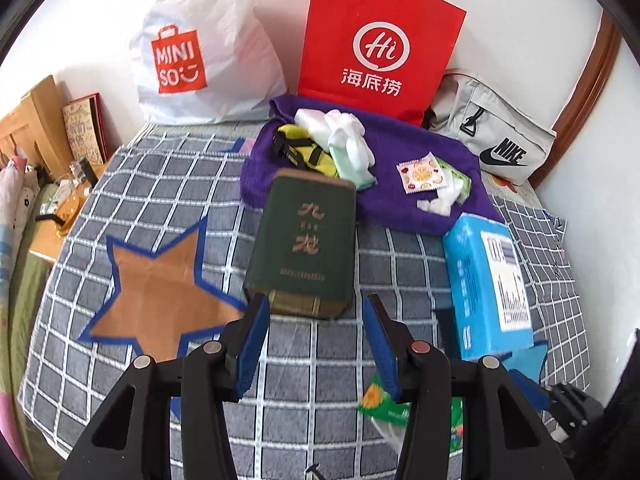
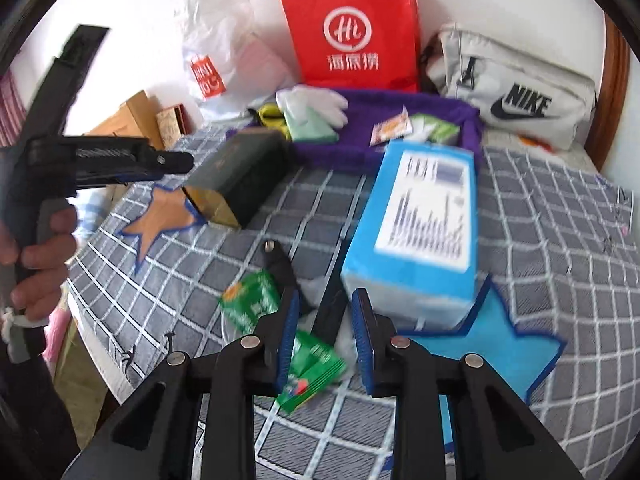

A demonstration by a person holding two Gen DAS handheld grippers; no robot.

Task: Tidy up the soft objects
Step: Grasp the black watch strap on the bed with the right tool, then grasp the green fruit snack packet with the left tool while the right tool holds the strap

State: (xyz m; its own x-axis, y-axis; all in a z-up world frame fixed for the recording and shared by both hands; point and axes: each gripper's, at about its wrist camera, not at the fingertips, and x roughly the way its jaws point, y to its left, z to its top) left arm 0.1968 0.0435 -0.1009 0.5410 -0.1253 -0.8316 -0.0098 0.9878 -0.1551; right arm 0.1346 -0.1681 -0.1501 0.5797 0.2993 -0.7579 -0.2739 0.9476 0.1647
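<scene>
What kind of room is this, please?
Probably a bedroom: a grey checked fabric bed cover, a curved brown wooden headboard against the white wall, and a light wooden bedside stand.

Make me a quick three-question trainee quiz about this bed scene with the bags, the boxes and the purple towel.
1. True or false: the dark green box lies on the orange star.
2. Which bag stands furthest left in the left wrist view? A: white bag B: red bag C: grey bag
3. Fill in: the white gloves lie on the purple ____.

Key
1. False, beside it.
2. A
3. towel
</scene>
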